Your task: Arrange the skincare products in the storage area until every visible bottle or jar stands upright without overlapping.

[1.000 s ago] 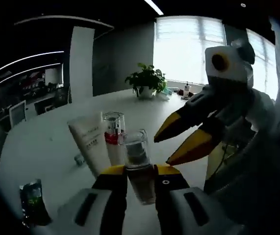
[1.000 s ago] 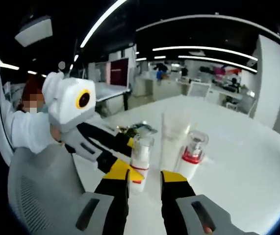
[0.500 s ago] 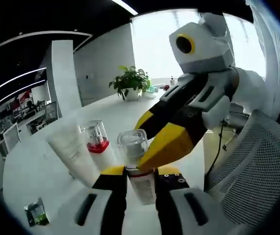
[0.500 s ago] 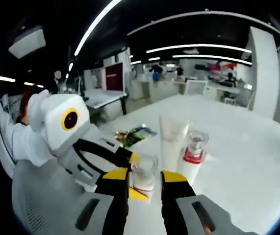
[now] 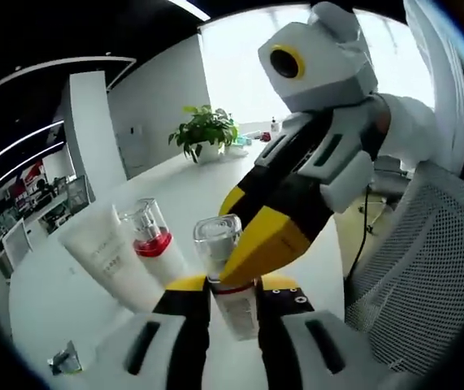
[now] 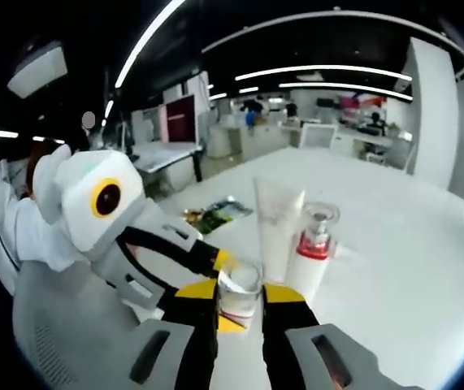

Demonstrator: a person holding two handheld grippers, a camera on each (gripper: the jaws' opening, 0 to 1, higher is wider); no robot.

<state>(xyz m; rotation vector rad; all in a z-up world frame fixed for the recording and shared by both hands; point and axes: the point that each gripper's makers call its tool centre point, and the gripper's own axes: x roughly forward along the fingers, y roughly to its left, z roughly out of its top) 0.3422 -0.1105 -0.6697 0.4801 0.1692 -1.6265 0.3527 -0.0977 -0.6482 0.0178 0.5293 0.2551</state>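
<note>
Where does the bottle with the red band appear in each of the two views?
Left gripper view: bottle with the red band, left of centre, beside the white tube.
Right gripper view: right of centre, the white tube on its left.
Shared landmark: the white tube.

White counter point(image 5: 69, 284) spans left and centre of left gripper view; same counter point(image 6: 394, 244) fills right half of right gripper view. White tube point(image 5: 106, 256) at left of centre, standing tilted. Pump bottle with red band point(image 5: 154, 248) upright, just right of tube. Potted plant point(image 5: 205, 134) at far edge, upper centre. Small dark green sachet point(image 5: 65, 361) flat at lower left. Right gripper view: green packets point(image 6: 215, 215) flat left of tube.
</note>
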